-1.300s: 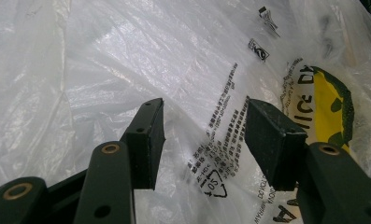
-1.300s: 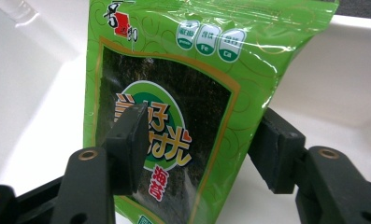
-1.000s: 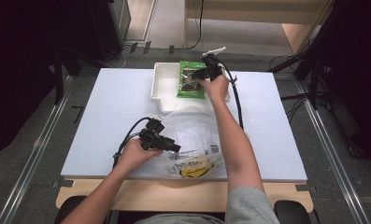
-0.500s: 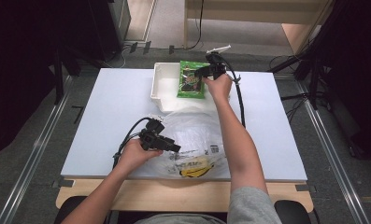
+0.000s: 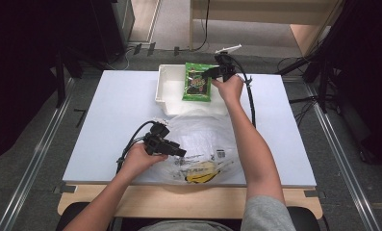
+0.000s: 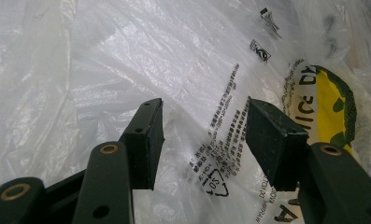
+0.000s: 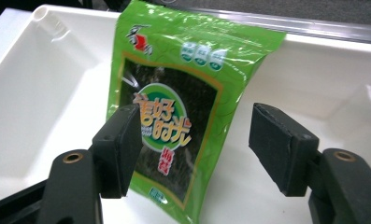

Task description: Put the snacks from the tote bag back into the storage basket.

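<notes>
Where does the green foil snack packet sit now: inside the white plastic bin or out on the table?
Inside. The green foil snack packet leans against the far wall of the white plastic bin, its lower edge on the bin's floor.

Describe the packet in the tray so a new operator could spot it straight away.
On the white table, find the white tray at the far edge, just beyond the crumpled clear plastic bag. The green snack packet lies in its right part, in front of the right gripper. It is bright green with a dark centre panel and a round orange-lettered label.
</notes>
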`<state>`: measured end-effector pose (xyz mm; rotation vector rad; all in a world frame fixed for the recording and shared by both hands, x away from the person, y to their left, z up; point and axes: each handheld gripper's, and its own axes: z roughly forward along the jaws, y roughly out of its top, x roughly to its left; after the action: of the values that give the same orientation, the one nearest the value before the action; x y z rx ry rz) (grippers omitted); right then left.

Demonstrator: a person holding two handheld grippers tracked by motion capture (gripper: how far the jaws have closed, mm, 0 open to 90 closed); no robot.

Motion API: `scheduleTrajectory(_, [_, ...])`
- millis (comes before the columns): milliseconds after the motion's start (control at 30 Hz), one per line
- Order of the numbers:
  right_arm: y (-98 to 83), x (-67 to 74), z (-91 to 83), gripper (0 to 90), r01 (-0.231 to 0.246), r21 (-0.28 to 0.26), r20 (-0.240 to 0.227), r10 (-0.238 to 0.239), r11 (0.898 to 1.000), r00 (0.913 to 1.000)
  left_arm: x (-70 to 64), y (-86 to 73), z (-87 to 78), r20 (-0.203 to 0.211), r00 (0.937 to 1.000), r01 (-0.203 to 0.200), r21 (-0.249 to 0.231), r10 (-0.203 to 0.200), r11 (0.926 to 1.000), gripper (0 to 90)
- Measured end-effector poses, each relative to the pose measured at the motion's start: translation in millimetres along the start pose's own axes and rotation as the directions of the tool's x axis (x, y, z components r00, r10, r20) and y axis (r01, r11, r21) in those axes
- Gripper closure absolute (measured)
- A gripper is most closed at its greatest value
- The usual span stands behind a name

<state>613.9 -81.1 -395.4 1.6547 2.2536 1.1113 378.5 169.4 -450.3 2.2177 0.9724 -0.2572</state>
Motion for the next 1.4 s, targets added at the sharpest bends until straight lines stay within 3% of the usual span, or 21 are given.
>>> scheduleTrajectory(133, [-0.6, 3.7, -5.9, 36.1, 0.026, 0.009, 0.006, -0.026, 1.0, 0.9996, -0.2, 0.1, 0.4, -0.004, 1.0, -0.004, 0.005, 0.004, 1.0, 47.2])
scheduleTrajectory(567, [-13.5, 7.9, -19.3, 37.0, 0.045, 0.005, -0.028, -0.045, 0.999, 0.9986, -0.4, 0.1, -0.5, -0.027, 0.9996, -0.011, 0.007, 0.011, 0.9999, 47.2])
scheduleTrajectory(700, [-19.9, 10.1, -23.5, 37.6, 0.057, -0.005, -0.04, -0.057, 0.998, 0.9976, 0.0, 0.3, -0.6, -0.006, 1.0, -0.003, -0.001, 0.003, 1.0, 47.1])
scheduleTrajectory(900, [-30.1, 16.0, -29.1, 37.9, 0.086, -0.005, -0.058, -0.086, 0.996, 0.9946, 0.0, 0.6, -1.3, -0.007, 0.9999, -0.008, -0.002, 0.008, 1.0, 47.0])
scheduleTrajectory(1400, [-56.7, 44.7, -50.1, 38.5, 0.175, -0.02, -0.141, -0.176, 0.984, 0.9742, 0.6, 0.7, -3.0, -0.012, 0.9999, -0.006, -0.004, 0.006, 1.0, 47.0])
